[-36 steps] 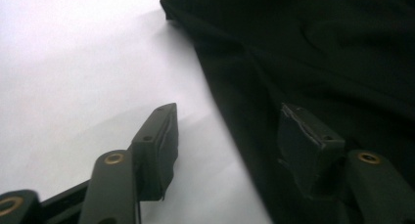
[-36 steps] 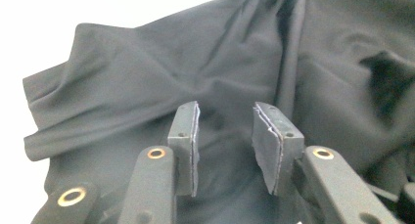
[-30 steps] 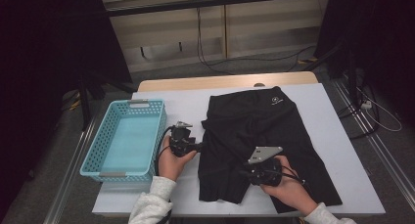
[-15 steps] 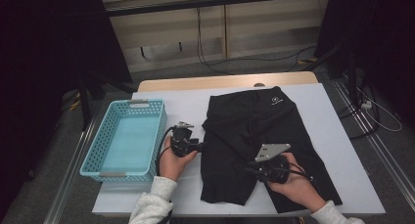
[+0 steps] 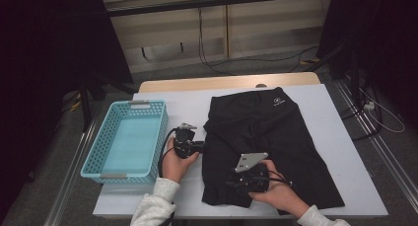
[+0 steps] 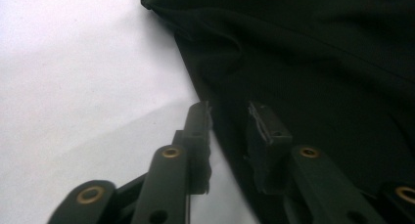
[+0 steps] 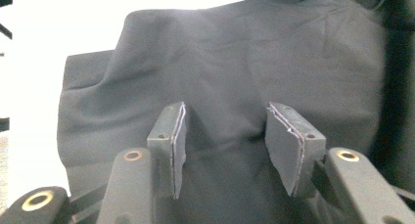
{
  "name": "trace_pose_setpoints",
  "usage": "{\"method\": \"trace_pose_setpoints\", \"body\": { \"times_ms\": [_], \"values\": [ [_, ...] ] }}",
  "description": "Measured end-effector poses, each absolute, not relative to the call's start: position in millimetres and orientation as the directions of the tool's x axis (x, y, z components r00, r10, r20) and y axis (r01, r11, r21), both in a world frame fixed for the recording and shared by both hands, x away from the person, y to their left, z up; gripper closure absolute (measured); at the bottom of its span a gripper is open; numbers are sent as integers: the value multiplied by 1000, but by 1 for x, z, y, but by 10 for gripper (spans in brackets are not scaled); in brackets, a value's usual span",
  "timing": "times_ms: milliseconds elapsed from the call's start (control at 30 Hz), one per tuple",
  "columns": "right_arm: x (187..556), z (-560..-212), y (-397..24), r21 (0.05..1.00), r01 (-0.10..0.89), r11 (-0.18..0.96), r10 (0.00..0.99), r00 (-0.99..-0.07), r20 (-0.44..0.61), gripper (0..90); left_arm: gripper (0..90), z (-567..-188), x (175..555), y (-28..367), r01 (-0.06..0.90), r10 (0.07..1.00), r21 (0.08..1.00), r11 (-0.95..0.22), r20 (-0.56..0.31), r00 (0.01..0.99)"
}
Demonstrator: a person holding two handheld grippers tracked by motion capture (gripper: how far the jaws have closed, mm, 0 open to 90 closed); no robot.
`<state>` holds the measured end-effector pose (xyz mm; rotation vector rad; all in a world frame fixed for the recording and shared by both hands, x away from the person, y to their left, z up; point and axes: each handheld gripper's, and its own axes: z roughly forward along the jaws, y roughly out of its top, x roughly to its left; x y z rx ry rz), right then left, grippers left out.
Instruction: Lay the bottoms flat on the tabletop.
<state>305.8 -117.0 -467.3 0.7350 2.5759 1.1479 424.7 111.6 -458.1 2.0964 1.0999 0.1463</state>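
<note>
Nearest the person, at about 5 o'clock on the tabletop (image 5: 345, 137), the right tool (image 5: 235, 182) rests on the lower leg of the black shorts (image 5: 268, 137); in the right gripper view its jaws stand apart, having just been opening, with cloth lying slack beneath the pads (image 7: 178, 136) and nothing pinched. A little farther in, at about 8 o'clock of the shorts, the left tool (image 5: 201, 146) sits at the garment's left hem; in the left gripper view its jaws straddle that edge and have just been closing, one pad (image 6: 200, 123) over the white surface and the other over the fabric, a narrow gap showing, so I judge the hem not yet clamped. The shorts lie flat in the middle of the tabletop, waistband at 12 o'clock, legs toward the person. The blue basket (image 5: 98, 157) stands empty at 9 o'clock, just beside the left hand (image 5: 175, 162). The step in hand looks like taking hold for a fold. To do it well, the left tool should slide a touch further onto the hem before shutting, so both layers are caught rather than only the top one. The right tool should drop onto the bottom hem, not mid-panel, and bite a fold of cloth. Lifting both together, level, would keep the fabric from twisting or dragging across the tabletop.
</note>
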Motion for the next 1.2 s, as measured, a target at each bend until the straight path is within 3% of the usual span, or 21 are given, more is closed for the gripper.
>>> {"method": "trace_pose_setpoints", "body": {
  "times_ms": [33,167,267,400,467,500,600,700,967,1200],
  "values": [
    [305,-467,-116,744,347,572,524,-852,-5,657,730,-458,425,112,664,751,665,-342,-232,619],
    [306,-468,-115,747,355,562,498,-866,36,882,753,-459,426,114,676,753,662,-323,-254,607],
    [305,-466,-115,741,363,565,483,-874,60,890,722,-457,429,116,684,754,662,-305,-271,599],
    [298,-464,-116,729,357,584,438,-895,87,890,563,-447,438,120,654,770,720,-233,-275,576],
    [297,-463,-115,732,352,584,442,-894,77,854,495,-441,446,118,635,770,745,-205,-278,575],
    [298,-463,-115,734,354,580,450,-890,73,766,452,-438,451,115,629,768,752,-196,-281,576],
    [301,-461,-116,738,363,568,478,-876,62,618,436,-437,467,103,617,766,753,-229,-252,591],
    [306,-458,-121,748,368,552,499,-865,58,557,450,-440,484,93,618,770,749,-239,-241,590],
    [313,-458,-127,760,380,527,525,-849,60,460,574,-459,516,82,637,792,722,-269,-211,574],
    [314,-458,-128,763,371,529,521,-852,52,446,729,-463,527,77,647,791,713,-269,-219,571]
  ]
}}
